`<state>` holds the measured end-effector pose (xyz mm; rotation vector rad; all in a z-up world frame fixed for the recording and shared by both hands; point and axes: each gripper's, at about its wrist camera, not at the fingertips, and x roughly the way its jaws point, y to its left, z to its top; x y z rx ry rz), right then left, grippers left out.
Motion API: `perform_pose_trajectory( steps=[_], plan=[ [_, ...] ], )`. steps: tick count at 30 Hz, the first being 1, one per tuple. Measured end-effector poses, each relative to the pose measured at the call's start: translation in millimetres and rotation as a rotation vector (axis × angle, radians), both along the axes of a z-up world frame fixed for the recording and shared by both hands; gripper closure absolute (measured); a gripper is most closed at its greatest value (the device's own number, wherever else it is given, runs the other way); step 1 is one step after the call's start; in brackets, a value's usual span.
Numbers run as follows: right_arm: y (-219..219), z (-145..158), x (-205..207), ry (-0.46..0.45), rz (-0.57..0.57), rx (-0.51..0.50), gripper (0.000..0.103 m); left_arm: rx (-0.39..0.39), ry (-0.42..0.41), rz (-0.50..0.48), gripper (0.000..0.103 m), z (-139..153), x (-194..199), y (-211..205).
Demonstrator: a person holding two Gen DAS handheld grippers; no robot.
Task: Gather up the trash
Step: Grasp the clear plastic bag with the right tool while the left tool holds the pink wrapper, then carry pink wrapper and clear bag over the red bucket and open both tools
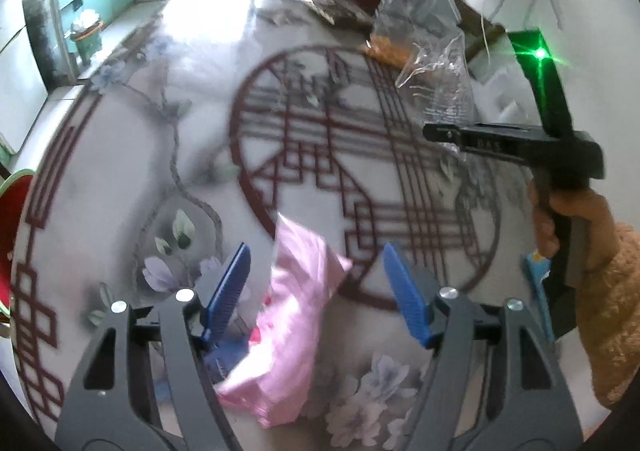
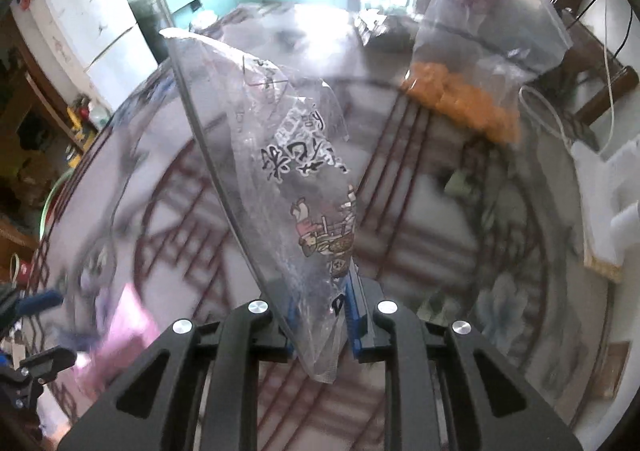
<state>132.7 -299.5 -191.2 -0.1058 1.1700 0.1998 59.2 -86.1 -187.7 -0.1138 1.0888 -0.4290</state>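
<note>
Pinching a clear printed wrapper (image 2: 296, 187), the right gripper (image 2: 325, 325) has its blue pads pressed tight together on the lower corner, and the plastic stands up in front of the lens. The left gripper (image 1: 316, 291) has its jaws spread wide — a pink wrapper (image 1: 296, 303) lies between them with neither pad touching it, on the round table (image 1: 132, 187) with red lattice and flower print. A clear bag of orange snacks (image 2: 472, 107) sits at the table's far side.
</note>
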Motion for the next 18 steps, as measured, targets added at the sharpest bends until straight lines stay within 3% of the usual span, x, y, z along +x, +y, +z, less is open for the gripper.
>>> perform_pose_trajectory(
  steps=[3,5,6,7,9,10,17,18],
  plan=[
    [11.9,-18.2,-18.5,0.054,0.003,-0.018,0.079,0.045,0.052,-0.033,0.036,-18.6,-3.5,-6.7],
    [12.3,-23.3,-30.7,0.068,0.002,-0.020,0.052,0.062,0.085,-0.033,0.036,-31.8,-4.0,-7.7],
    [12.2,-21.9,-35.6,0.059,-0.003,-0.016,0.044,0.053,0.108,-0.033,0.037,-38.8,-3.8,-7.5],
    [13.1,-20.1,-38.5,0.052,-0.007,-0.009,0.038,0.045,0.126,-0.031,0.053,-44.3,-3.5,-6.9],
    [12.5,-17.7,-40.2,0.045,-0.015,0.002,0.037,0.024,0.161,-0.026,0.076,-53.3,-4.8,-4.5],
    [13.3,-17.3,-39.7,0.043,-0.022,0.002,0.037,0.020,0.151,-0.024,0.082,-51.6,-6.4,-3.7],
    [30.5,-26.7,-26.2,0.048,-0.025,-0.024,0.039,0.023,0.018,-0.006,0.089,-11.8,-15.4,5.9],
    [33.8,-30.5,-23.6,0.061,-0.033,-0.039,0.060,0.018,0.005,0.006,0.089,-5.6,-17.1,9.4]
  ],
)
